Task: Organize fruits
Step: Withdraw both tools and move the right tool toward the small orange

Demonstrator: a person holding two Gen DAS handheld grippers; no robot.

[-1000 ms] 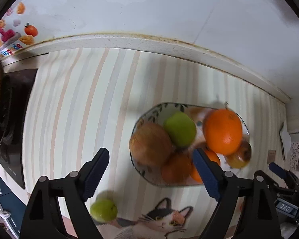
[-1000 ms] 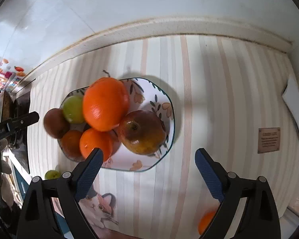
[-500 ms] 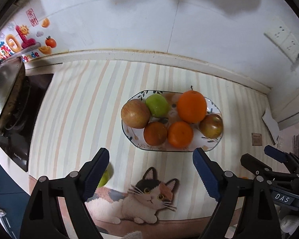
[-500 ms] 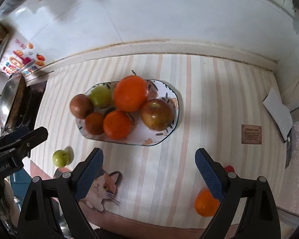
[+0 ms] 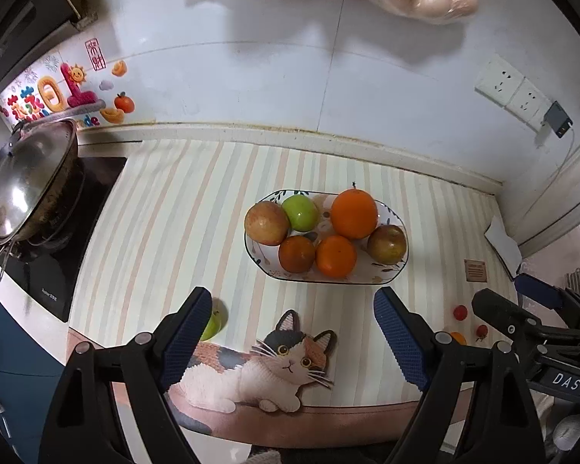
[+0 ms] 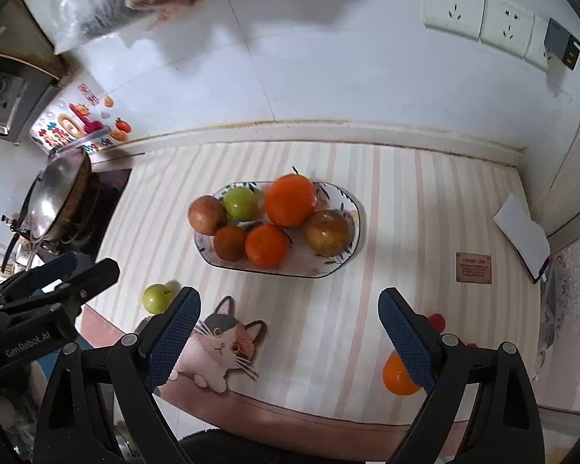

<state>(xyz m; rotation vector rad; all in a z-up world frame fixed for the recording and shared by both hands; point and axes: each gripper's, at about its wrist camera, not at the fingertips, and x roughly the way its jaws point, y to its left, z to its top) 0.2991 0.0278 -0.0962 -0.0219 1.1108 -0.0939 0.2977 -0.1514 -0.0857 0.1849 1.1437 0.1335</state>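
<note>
Left wrist: both claws (image 5: 292,326) (image 6: 288,324) agape, above mat (image 5: 197,208).

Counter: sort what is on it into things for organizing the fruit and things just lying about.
For the job: plate with six fruits; loose green fruit; loose orange; small red fruits; left gripper and right gripper, both open.

Lying about: wok on the stove; white card; brown tag; cat mat; wall sockets.
</note>
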